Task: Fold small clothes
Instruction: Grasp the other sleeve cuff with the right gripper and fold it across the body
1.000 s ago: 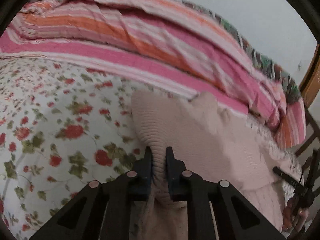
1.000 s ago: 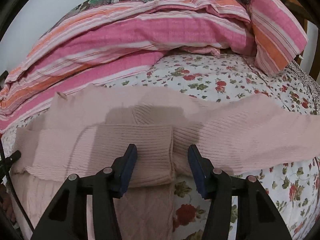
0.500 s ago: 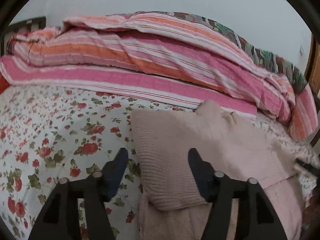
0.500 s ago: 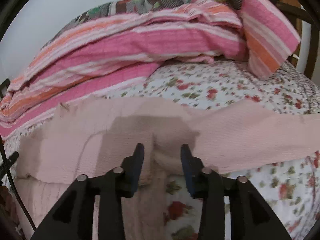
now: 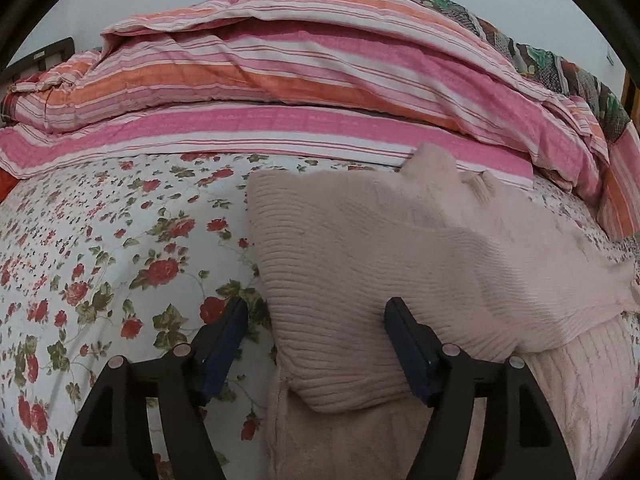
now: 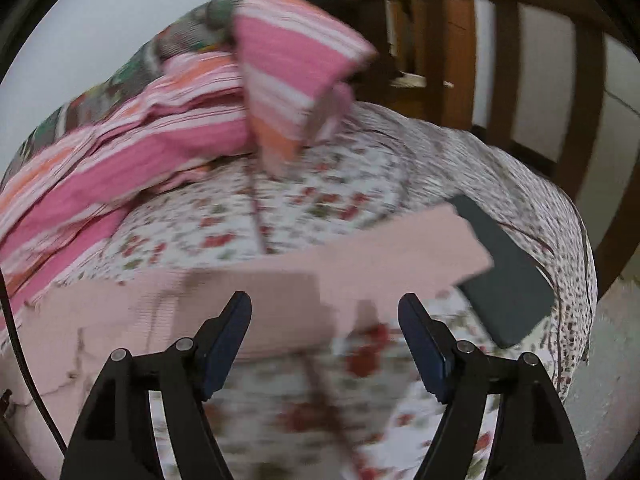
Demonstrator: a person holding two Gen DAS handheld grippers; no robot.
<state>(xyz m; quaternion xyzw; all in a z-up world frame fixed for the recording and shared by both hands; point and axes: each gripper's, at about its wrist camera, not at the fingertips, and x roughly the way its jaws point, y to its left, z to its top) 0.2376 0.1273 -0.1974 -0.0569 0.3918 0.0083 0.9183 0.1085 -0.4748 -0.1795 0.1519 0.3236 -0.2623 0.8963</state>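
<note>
A pale pink ribbed knit sweater (image 5: 360, 264) lies on the floral bedsheet (image 5: 100, 260), with one sleeve folded across its body. My left gripper (image 5: 314, 344) is open, its fingers on either side of the folded sleeve's edge, holding nothing. In the blurred right wrist view the sweater (image 6: 120, 320) lies at the left and its other sleeve (image 6: 400, 256) stretches out to the right. My right gripper (image 6: 324, 340) is open and empty above the sheet, just in front of that sleeve.
A pink and orange striped quilt (image 5: 300, 92) is bunched along the back of the bed. A dark flat phone-like object (image 6: 500, 276) lies on the sheet by the sleeve's end. A wooden chair (image 6: 520, 80) stands beyond the bed's right edge.
My left gripper let go of the sleeve, opened wide and pulled back. My right gripper narrowed on the sleeve's cuff, then opened and swung right toward the outstretched sleeve and the bed's edge.
</note>
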